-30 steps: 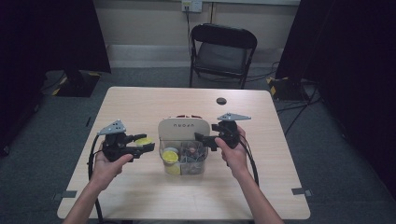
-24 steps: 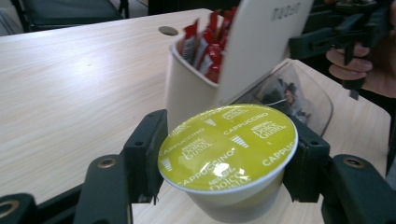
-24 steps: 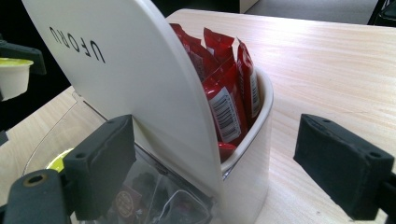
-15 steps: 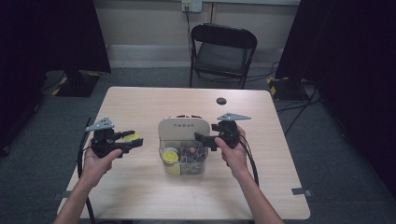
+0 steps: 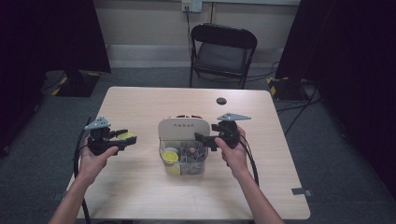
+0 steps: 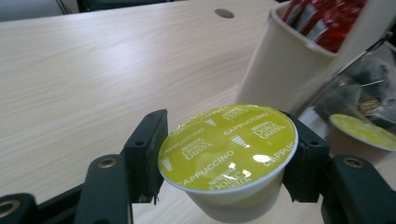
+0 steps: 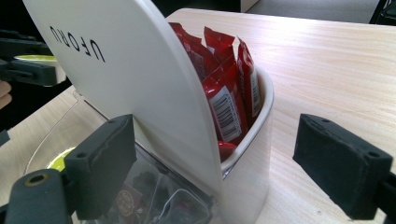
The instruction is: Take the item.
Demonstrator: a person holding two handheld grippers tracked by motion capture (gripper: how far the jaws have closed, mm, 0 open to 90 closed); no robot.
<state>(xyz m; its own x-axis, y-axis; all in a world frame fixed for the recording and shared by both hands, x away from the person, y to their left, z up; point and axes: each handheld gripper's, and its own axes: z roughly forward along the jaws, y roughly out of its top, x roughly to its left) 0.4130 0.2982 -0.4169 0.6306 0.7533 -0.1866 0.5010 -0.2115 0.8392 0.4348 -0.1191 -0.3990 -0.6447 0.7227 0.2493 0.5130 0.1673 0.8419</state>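
Leftward since the earlier frame, my left gripper [image 5: 127, 138] clamps the yellow capsule [image 6: 228, 141] upright, well left of the organiser [image 5: 183, 128]; my right gripper [image 5: 200, 136] stands open astride the organiser's rim.

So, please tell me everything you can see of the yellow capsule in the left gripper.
The capsule is a small round cup, pale plastic by its look, sealed with a glossy yellow-green foil lid printed "Cappuccino" and "Dolce Gusto" in white. It sits upright, lid up and slightly tilted. The left gripper is shut on it, one black pad pressing each side just under the rim. It is held above the table, left of the organizer, touching nothing but the pads.
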